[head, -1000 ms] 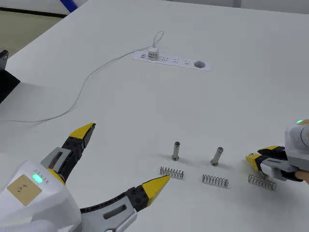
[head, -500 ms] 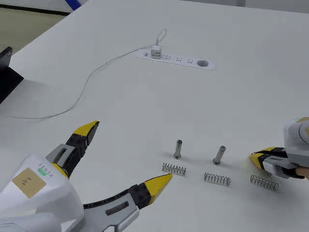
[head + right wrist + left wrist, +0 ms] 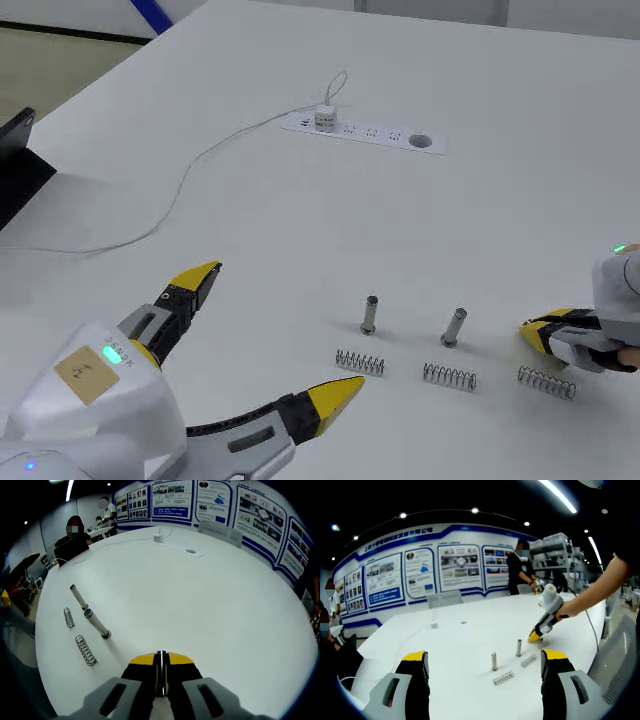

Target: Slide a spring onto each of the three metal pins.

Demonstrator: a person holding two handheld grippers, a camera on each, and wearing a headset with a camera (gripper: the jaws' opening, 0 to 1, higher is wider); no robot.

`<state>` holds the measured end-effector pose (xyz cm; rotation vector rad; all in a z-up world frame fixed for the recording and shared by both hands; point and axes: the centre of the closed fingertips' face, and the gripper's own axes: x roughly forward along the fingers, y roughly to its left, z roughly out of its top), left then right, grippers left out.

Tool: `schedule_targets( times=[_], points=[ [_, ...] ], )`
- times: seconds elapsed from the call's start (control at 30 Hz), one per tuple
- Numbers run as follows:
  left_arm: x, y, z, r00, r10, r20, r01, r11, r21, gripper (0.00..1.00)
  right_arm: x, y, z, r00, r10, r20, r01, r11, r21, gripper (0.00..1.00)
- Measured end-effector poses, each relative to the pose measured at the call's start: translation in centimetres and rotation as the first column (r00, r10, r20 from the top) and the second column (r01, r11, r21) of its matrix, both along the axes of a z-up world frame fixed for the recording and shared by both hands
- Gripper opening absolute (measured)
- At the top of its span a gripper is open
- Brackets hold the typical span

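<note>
Mostly, the head view looks down on a wide white bench that carries everything else. Largest on it is the left gripper, low at the near left, its 2 yellow-tipped jaws spread wide over bare bench; its own view looks out between those jaws toward the pins. The right gripper sits at the right edge with its tips down at the bench, and its own view shows the jaws pressed together on a slim metal shaft, the third pin. Far across the bench lies a white power strip with a small white plug at its left end, and a thin cable runs from that plug toward the left edge. Nearer, 2 pins stand upright and apart: the left pin and the middle pin. Smallest are 3 springs lying flat in a row on the near side of the pins: the left spring just before the left pin, the middle spring just before the middle pin, and the right spring just below the right gripper's tips, each apart from its pin.
</note>
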<state>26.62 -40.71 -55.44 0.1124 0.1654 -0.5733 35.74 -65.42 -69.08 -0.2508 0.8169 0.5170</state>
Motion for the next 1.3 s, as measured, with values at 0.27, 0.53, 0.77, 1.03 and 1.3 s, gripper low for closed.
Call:
schedule_targets(
  times=[0.27,0.53,0.77,1.03,1.3],
  points=[
    [0.1,0.2,-0.1,1.0,0.006,-0.006,-0.006,1.0,-0.006,0.94,0.3,-0.1,1.7,0.998,-0.021,0.058,0.019,0.999,0.033,0.08],
    [0.0,0.0,-0.1,1.0,-0.001,-0.004,0.001,1.0,-0.001,0.94,0.3,-0.3,2.4,0.997,-0.034,0.075,0.03,0.998,0.051,0.08],
    [0.0,0.1,-0.1,1.0,0.001,-0.001,-0.001,1.0,0.0,0.94,0.3,-0.3,3.3,0.993,-0.023,0.118,0.018,0.999,0.048,0.08],
    [0.0,0.2,-0.1,1.0,0.004,0.002,-0.004,1.0,0.012,0.94,0.2,-0.5,3.7,0.99,-0.035,0.138,0.027,0.998,0.059,0.08],
    [-0.1,0.0,-0.2,1.0,-0.005,0.005,0.005,1.0,0.028,0.94,-0.6,-0.9,4.1,0.983,-0.054,0.175,0.036,0.994,0.101,0.08]
  ],
)
